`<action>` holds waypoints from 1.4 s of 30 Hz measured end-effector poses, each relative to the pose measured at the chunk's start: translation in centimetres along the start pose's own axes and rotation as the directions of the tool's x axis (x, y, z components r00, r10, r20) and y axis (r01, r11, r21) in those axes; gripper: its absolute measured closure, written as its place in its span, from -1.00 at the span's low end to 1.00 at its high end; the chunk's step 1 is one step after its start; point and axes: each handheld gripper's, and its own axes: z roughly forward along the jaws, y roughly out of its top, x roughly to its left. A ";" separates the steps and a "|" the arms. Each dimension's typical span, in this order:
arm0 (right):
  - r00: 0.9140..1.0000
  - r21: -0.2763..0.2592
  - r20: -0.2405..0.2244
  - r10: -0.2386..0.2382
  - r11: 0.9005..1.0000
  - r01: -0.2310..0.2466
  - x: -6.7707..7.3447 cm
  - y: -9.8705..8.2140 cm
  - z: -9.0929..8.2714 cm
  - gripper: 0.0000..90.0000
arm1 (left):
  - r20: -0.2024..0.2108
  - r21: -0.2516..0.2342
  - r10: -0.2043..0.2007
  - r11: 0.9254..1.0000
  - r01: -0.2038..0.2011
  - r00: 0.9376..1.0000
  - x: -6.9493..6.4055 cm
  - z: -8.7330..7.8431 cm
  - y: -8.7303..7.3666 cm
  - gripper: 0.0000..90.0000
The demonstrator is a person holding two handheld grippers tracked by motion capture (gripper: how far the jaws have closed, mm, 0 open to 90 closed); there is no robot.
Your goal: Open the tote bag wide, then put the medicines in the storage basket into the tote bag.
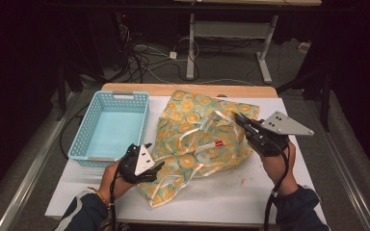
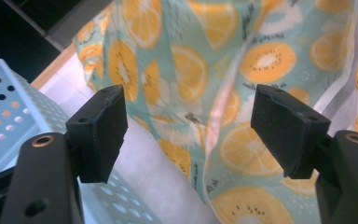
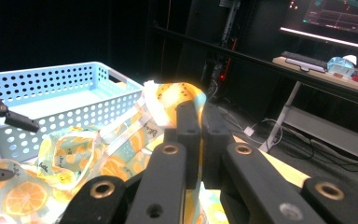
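A teal cloth (image 1: 202,130) printed with orange slices, with white straps, lies crumpled on the white table (image 1: 250,187). My right gripper (image 1: 239,120) is at the cloth's right edge. In the right gripper view its jaws (image 3: 200,112) are shut on a raised fold of the cloth (image 3: 172,95). My left gripper (image 1: 158,166) sits low at the cloth's near left corner, open. In the left gripper view its two pads (image 2: 189,133) stand wide apart, and the cloth (image 2: 242,70) hangs just beyond them, untouched.
A light blue perforated basket (image 1: 113,96) stands empty at the table's left, close to my left gripper; its wall (image 2: 9,107) is beside the left jaw. A small white stick with a red tip (image 1: 211,146) lies on the cloth. Cables and desk legs lie beyond the far edge.
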 end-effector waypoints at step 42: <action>0.997 0.017 -0.057 -0.054 0.998 0.055 -0.3 -0.8 -2.4 0.97 | -0.035 0.050 0.013 0.999 -0.011 0.999 0.1 1.4 1.7 0.87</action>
